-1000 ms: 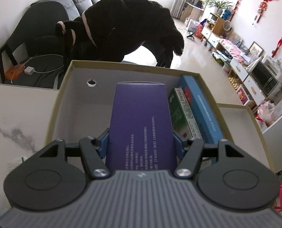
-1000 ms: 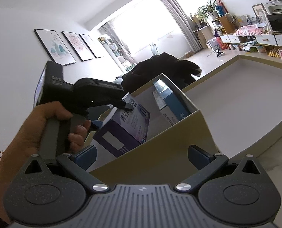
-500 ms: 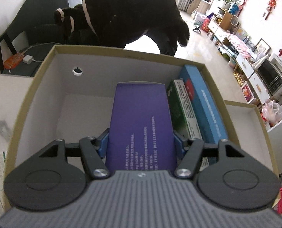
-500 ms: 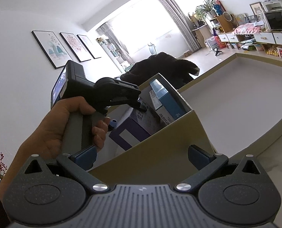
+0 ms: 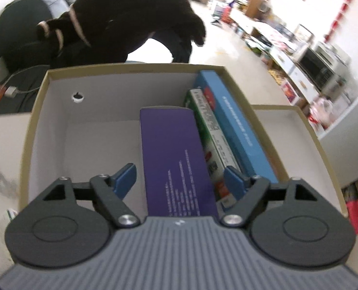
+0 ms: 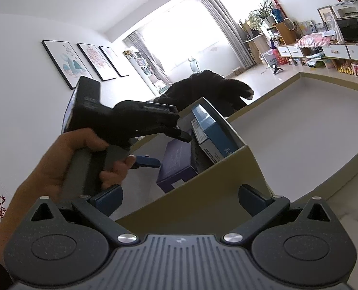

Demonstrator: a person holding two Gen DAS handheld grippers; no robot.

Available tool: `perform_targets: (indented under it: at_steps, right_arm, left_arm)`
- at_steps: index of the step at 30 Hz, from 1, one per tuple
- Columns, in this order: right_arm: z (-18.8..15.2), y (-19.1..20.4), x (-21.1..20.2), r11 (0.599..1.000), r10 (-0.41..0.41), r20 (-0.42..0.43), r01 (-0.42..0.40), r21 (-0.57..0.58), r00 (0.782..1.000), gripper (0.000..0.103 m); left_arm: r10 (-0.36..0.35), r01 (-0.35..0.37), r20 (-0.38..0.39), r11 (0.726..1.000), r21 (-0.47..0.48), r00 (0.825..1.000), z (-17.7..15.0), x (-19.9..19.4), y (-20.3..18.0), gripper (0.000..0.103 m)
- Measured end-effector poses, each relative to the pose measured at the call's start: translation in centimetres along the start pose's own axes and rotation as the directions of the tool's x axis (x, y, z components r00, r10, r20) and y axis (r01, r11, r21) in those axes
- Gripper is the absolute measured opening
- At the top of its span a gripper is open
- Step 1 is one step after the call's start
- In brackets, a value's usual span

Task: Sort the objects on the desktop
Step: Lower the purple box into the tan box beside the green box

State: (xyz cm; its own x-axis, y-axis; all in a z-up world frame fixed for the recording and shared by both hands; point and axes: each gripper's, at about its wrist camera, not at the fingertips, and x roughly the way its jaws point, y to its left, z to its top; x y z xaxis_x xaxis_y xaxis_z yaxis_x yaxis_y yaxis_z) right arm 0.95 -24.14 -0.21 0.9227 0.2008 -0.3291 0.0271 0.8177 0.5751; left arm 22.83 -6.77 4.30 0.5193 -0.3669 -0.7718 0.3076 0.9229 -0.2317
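Purple box (image 5: 176, 159) set in the cardboard box (image 5: 34, 125)
Left gripper (image 5: 180, 177) jaws opening, apparently clear of it, beside green box (image 5: 209, 130) near the right wall; right gripper (image 6: 180, 199) open, empty.

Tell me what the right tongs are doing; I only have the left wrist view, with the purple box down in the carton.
Observer: The right tongs are open and empty, facing the carton's near outer wall.
Operator: Is a person visible anywhere?
Observer: Yes. A hand grips the handle of the left tongs, whose jaws are opening with the purple box between them, no longer pinched.
Operator: Anything on the wall beyond that hand?
Observer: Three framed pictures hang in a row.
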Motion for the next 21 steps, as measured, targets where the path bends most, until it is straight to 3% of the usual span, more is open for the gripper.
perform_targets:
  at_steps: [10,14,21]
  right_arm:
    - [0.0,1.0,-0.7,1.0,0.014,0.009,-0.014,-0.014,1.0,0.102]
    - [0.1,1.1,-0.9,1.0,0.014,0.014,-0.014,-0.022,1.0,0.102]
    - [0.0,0.9,-0.7,1.0,0.003,0.01,-0.003,-0.016,1.0,0.102]
  left_arm:
    - [-0.061,0.098,-0.152,0.963,0.251,0.986,-1.6,-0.6,0.1,0.087]
    - [-0.108,0.162,-0.195,0.943,0.291,0.975,-2.6,0.2,0.0,0.068]
    - [-0.058,0.125,-0.191,0.924,0.361,0.98,-3.2,1.5,-1.3,0.062]
